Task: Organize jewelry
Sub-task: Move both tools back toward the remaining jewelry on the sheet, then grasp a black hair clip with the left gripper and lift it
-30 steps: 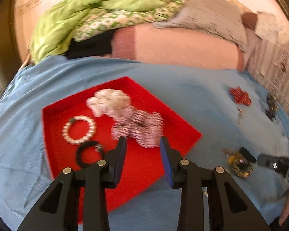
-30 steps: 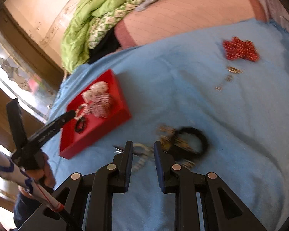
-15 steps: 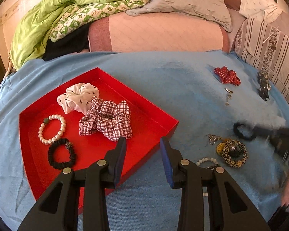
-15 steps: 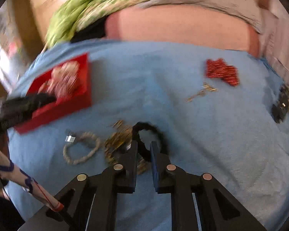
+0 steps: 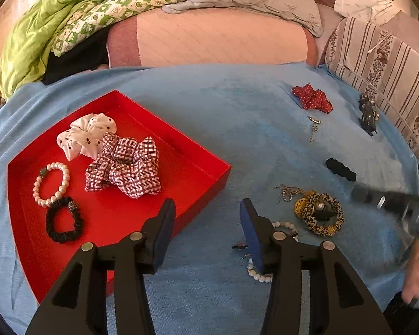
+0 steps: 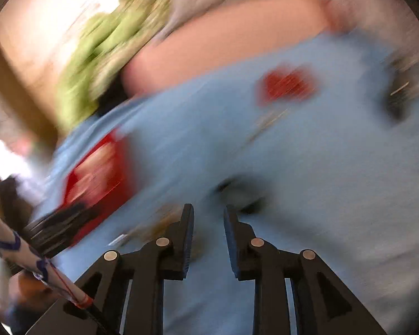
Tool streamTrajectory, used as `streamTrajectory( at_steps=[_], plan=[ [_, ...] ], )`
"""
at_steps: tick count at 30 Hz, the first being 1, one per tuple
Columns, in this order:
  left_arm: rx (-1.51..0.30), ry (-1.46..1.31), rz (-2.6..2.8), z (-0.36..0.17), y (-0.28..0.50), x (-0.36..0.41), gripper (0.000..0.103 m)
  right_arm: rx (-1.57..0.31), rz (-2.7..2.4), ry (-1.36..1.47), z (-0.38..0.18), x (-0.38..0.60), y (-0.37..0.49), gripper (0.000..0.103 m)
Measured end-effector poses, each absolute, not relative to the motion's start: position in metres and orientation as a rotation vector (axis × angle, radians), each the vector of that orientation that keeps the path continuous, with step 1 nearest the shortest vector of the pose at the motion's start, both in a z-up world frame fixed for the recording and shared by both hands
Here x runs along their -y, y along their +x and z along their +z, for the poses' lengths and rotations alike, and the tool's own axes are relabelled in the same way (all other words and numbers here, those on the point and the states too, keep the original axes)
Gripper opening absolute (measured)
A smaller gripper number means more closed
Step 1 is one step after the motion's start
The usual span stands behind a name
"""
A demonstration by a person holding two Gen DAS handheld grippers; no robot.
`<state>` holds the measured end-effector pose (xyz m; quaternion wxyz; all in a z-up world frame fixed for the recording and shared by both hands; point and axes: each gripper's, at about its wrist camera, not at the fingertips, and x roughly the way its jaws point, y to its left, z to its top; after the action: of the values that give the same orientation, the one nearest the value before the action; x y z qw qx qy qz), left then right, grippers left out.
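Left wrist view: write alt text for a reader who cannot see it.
An open left tool hovers over a blue blanket at the near edge of a red tray holding two scrunchies and two bracelets. More jewelry lies scattered to its right, where the blurred right tool reaches in.

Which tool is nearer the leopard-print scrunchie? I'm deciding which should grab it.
Right. The right tool reaches just beside the leopard-print scrunchie; the left tool hovers farther off, nearer the red tray.

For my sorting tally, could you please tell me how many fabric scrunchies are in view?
3: the white scrunchie and plaid scrunchie touch inside the red tray; the red dotted scrunchie lies on the blue cloth.
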<state>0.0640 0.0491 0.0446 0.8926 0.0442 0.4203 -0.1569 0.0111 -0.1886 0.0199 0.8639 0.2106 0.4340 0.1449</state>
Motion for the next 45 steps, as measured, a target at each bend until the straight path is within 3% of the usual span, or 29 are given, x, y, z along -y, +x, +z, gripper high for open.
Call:
streamTrajectory(
  at_steps=[8, 9, 11, 18, 21, 28, 40, 42, 43, 45],
  plan=[
    [-0.83, 0.069, -0.352, 0.056, 0.06, -0.054, 0.046, -1.001, 0.284, 0.387, -0.004, 0.172, 0.024, 0.025],
    [-0.832, 0.072, -0.353, 0.055, 0.06, -0.054, 0.046, -1.0, 0.292, 0.395, -0.004, 0.174, 0.024, 0.022],
    [-0.833, 0.069, -0.362, 0.055, 0.061, -0.053, 0.046, -0.998, 0.309, 0.393, -0.001, 0.171, 0.021, 0.007],
    [-0.824, 0.023, -0.419, 0.06, 0.059, -0.056, 0.046, -0.712, 0.342, 0.427, 0.052, 0.187, -0.004, 0.007],
    [-0.839, 0.048, -0.479, 0.057, 0.056, -0.049, 0.046, -0.673, 0.378, 0.464, 0.061, 0.191, -0.007, 0.007],
    [-0.854, 0.31, -0.589, 0.036, 0.036, -0.005, 0.046, -0.689, 0.394, 0.495, 0.063, 0.196, -0.005, 0.007],
    [-0.863, 0.516, -0.562, 0.007, 0.038, 0.021, 0.046, -0.706, 0.419, 0.506, 0.06, 0.195, -0.004, 0.007],
    [-0.849, 0.523, -0.558, 0.007, 0.038, 0.022, 0.037, -0.711, 0.42, 0.504, 0.059, 0.194, -0.003, 0.007],
    [-0.853, 0.516, -0.563, 0.008, 0.038, 0.022, 0.019, -0.713, 0.421, 0.504, 0.059, 0.193, -0.003, 0.007],
    [-0.854, 0.523, -0.546, 0.008, 0.039, 0.023, 0.012, -0.716, 0.416, 0.502, 0.058, 0.193, -0.002, 0.007]
  ],
)
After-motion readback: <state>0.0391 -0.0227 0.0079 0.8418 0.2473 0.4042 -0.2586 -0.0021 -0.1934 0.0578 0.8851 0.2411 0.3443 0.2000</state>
